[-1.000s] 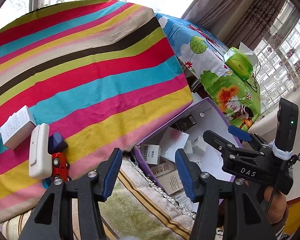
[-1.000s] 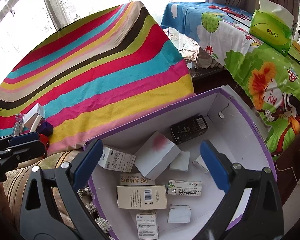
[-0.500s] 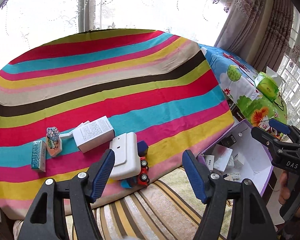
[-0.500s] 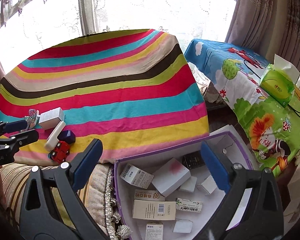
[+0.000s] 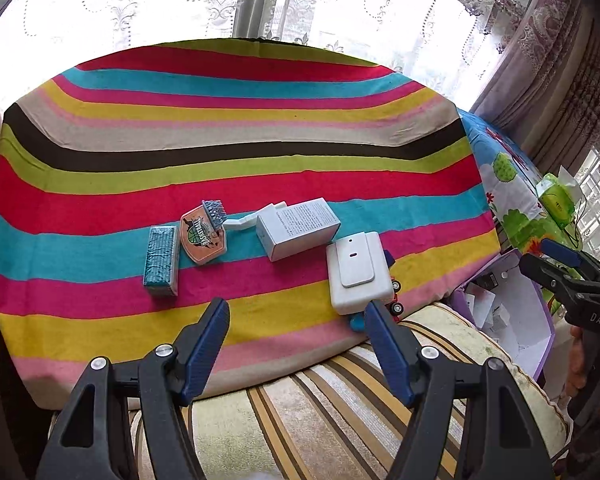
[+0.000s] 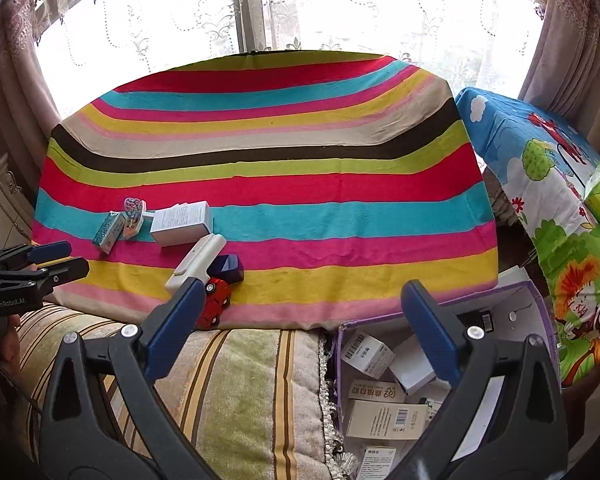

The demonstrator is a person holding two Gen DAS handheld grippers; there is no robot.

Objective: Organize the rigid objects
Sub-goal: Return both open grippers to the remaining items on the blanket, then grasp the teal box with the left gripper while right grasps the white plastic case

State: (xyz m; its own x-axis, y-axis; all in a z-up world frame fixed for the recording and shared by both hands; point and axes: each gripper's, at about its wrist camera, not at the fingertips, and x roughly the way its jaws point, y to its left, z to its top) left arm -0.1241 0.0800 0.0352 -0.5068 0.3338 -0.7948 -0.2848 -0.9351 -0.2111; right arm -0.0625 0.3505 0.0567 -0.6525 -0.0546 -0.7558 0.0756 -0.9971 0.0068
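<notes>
Several small items lie on the striped cloth (image 5: pixel 260 152): a teal box (image 5: pixel 162 262), a basketball badge (image 5: pixel 204 236), a white carton (image 5: pixel 298 228) and a flat white device (image 5: pixel 358 270). The device rests over a red toy car (image 6: pixel 216 300) and a dark blue box (image 6: pixel 228 266). My left gripper (image 5: pixel 298 320) hangs open and empty above the cloth's near edge, just short of the device. My right gripper (image 6: pixel 303 286) is open wide and empty over the cushion. Beside it, low on the right, is the purple box (image 6: pixel 532 292) that holds several cartons.
A striped sofa cushion (image 6: pixel 252 392) lies below both grippers. To the right is a cartoon-print cover (image 6: pixel 548 184) with a green tissue pack (image 5: pixel 556 200) on it. Lace curtains and a bright window are behind the cloth. A hand (image 5: pixel 580 360) holds the right gripper.
Both views have swung left, from the purple box to the items on the striped cloth. The left jaws stand wider than a second ago. Both grippers stay empty.
</notes>
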